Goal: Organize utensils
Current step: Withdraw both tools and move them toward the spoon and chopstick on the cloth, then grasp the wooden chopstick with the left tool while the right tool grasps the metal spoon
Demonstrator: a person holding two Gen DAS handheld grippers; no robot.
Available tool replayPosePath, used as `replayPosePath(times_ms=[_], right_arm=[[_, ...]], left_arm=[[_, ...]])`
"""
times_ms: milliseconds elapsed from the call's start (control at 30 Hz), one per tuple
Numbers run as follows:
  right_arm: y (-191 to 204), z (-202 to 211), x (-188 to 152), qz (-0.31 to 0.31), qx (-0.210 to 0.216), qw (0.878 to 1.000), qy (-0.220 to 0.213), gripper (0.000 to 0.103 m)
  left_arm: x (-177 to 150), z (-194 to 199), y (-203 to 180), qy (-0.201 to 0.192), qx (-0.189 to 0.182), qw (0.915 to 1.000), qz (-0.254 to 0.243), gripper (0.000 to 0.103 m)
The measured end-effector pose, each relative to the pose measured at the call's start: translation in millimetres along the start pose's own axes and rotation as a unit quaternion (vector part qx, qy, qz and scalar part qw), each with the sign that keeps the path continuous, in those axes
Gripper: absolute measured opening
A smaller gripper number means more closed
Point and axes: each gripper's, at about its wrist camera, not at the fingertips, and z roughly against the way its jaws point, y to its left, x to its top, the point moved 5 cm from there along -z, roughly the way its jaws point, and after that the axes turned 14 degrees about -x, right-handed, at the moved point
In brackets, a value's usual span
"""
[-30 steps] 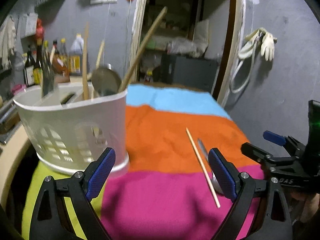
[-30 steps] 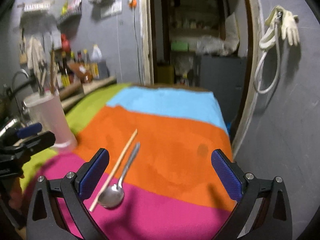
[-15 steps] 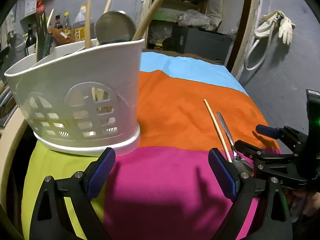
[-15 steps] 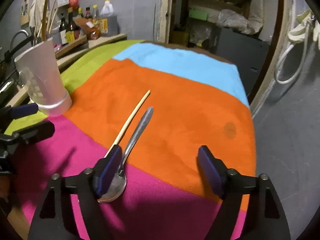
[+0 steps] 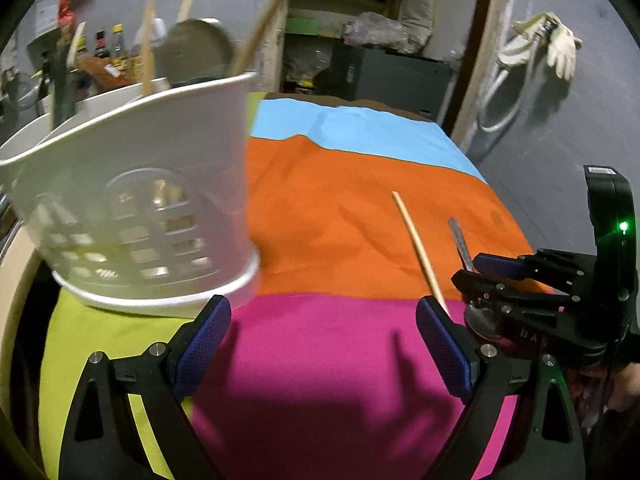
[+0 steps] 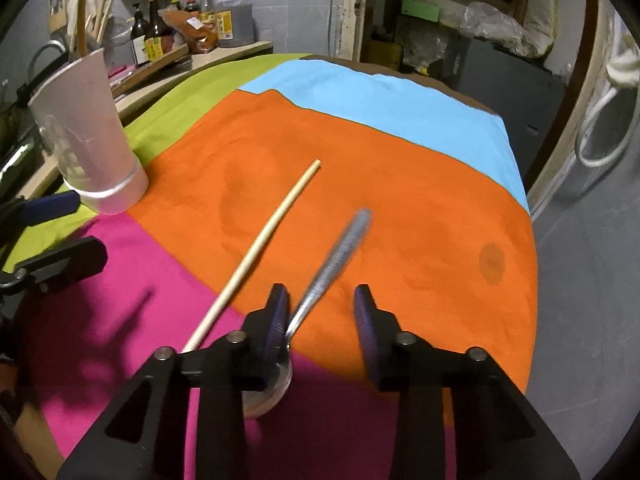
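Note:
A metal spoon [image 6: 332, 264] lies on the striped cloth [image 6: 420, 208], its bowl toward me, its handle blurred. My right gripper [image 6: 320, 316] is low over it, jaws partly closed around the neck; the left pad [image 6: 278, 320] touches the spoon, the right pad stands apart. A wooden chopstick [image 6: 264, 240] lies just left of the spoon. My left gripper [image 5: 322, 350] is open and empty above the pink stripe. The white utensil holder [image 5: 132, 208] stands to its front left, with a ladle and wooden sticks in it. The spoon handle [image 5: 460, 240] and chopstick [image 5: 418, 248] also show in the left wrist view.
Bottles [image 6: 188, 28] stand on a counter at the back left. A grey wall [image 5: 560, 128] with a hanging glove [image 5: 562, 48] and hose runs close along the table's right edge. A doorway with shelves lies behind the table.
My right gripper has dropped onto the spoon and narrowed its jaws around the neck. The spoon handle has swung to the right. The left gripper has shifted slightly.

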Motion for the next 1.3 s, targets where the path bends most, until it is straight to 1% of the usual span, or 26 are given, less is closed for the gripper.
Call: replayPosePath(times_ms=[100, 167, 233, 267, 300, 367, 400, 467, 533, 600, 667, 800, 833, 867, 900, 1000, 1033, 1133, 1300], right_arm=[[-11, 3, -5, -0.009, 0.003, 1.0, 0.003, 0.021], [-19, 4, -11, -0.023, 0.011, 1.0, 0.008, 0.016], [-25, 5, -14, -0.036, 0.021, 0.999, 0.012, 0.014], [-29, 6, -16, -0.043, 0.026, 0.999, 0.013, 0.013], [-31, 7, -18, -0.045, 0.026, 0.999, 0.013, 0.013], [-33, 8, -20, -0.044, 0.028, 0.999, 0.012, 0.012], [-35, 8, -20, -0.047, 0.03, 0.998, 0.014, 0.012], [-36, 7, -20, -0.054, 0.038, 0.998, 0.019, 0.012], [-37, 5, -17, -0.059, 0.044, 0.997, 0.024, 0.012], [-37, 1, -13, -0.059, 0.047, 0.997, 0.03, 0.012], [-38, -2, -10, -0.063, 0.053, 0.996, 0.038, 0.012], [-38, -8, -3, -0.069, 0.061, 0.994, 0.052, 0.013], [-37, -8, -2, -0.065, 0.058, 0.995, 0.052, 0.013], [-34, -8, -1, -0.052, 0.048, 0.996, 0.052, 0.013], [-32, -7, -1, -0.043, 0.041, 0.997, 0.052, 0.013], [-26, -6, 0, -0.011, 0.015, 0.999, 0.047, 0.012], [-27, -6, -1, -0.008, 0.01, 0.999, 0.046, 0.01], [-29, -7, -2, -0.013, 0.004, 0.999, 0.044, 0.006], [-28, -3, -7, -0.017, 0.0, 1.0, 0.022, 0.006]], left_arm=[[3, -8, -12, 0.011, -0.018, 0.9997, -0.015, 0.089], [7, -14, -18, 0.021, -0.03, 0.9991, -0.022, 0.083], [11, -22, -24, 0.031, -0.043, 0.9982, -0.026, 0.079], [13, -26, -25, 0.037, -0.048, 0.9978, -0.026, 0.073], [15, -32, -27, 0.045, -0.053, 0.9973, -0.025, 0.069], [18, -42, -28, 0.061, -0.066, 0.9957, -0.02, 0.055], [20, -48, -29, 0.072, -0.074, 0.9945, -0.018, 0.052], [23, -59, -31, 0.087, -0.085, 0.9925, -0.014, 0.042], [26, -67, -32, 0.101, -0.092, 0.9907, -0.009, 0.034], [31, -73, -33, 0.109, -0.096, 0.9894, -0.004, 0.031], [32, -77, -33, 0.116, -0.097, 0.9884, 0.002, 0.024], [37, -84, -35, 0.135, -0.099, 0.9857, 0.014, 0.022], [37, -84, -36, 0.138, -0.098, 0.9854, 0.016, 0.017], [37, -85, -35, 0.142, -0.096, 0.985, 0.018, 0.01], [36, -86, -36, 0.145, -0.094, 0.9848, 0.019, 0.007], [34, -82, -37, 0.145, -0.093, 0.9848, 0.022, 0.004], [33, -81, -38, 0.144, -0.094, 0.9848, 0.023, 0.002], [29, -75, -41, 0.139, -0.097, 0.9853, 0.023, 0.002], [26, -51, -48, 0.102, -0.095, 0.9902, 0.004, 0.002]])
